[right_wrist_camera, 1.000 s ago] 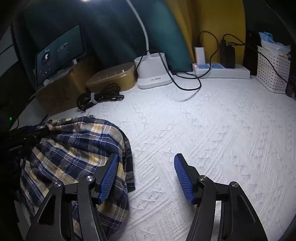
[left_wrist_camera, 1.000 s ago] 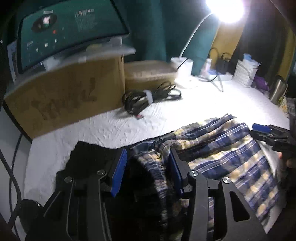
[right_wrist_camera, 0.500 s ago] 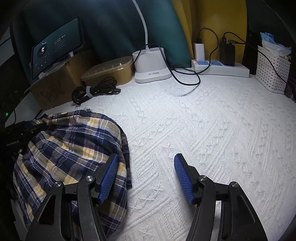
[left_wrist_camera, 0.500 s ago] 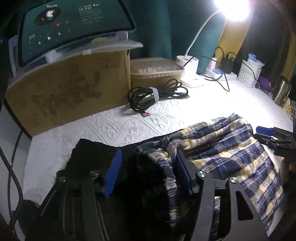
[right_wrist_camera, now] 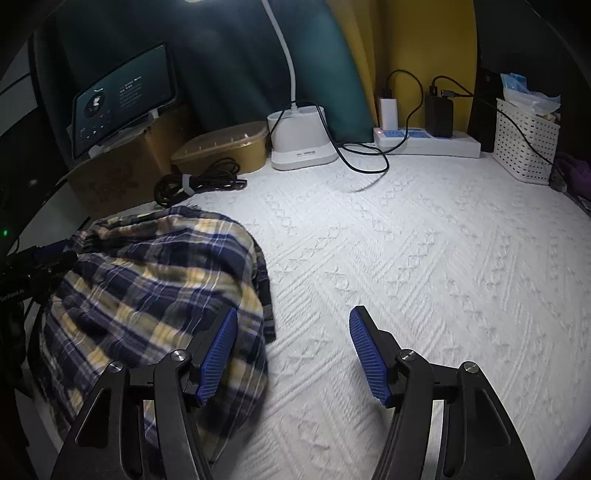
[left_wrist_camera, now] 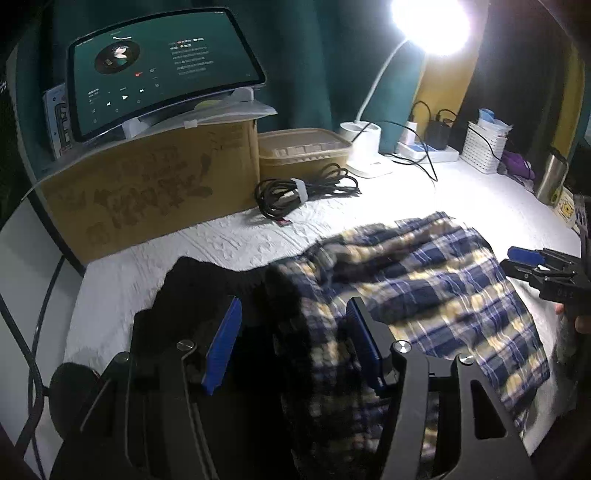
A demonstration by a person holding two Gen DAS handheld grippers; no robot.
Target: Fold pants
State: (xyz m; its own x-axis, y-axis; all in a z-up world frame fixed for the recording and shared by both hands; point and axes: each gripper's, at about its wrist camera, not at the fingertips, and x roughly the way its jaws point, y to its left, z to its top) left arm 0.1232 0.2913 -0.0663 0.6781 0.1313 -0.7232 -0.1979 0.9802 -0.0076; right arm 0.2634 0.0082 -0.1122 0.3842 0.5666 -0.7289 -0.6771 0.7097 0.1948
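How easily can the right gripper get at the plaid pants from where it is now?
Probably easily: the right gripper is open, one finger already over the edge of the plaid pants, nothing between them.

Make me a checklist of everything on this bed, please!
Surface: white quilted bedspread.
Job's things: plaid pants, bunched, unfolded.
Clutter: cardboard box, tablet, lidded container, white basket, black garment.
Grippers: left gripper open, fabric between its fingers; right gripper open, beside the pants.
Cables: coiled black cable; power strip with chargers.
Surroundings: lit desk lamp.
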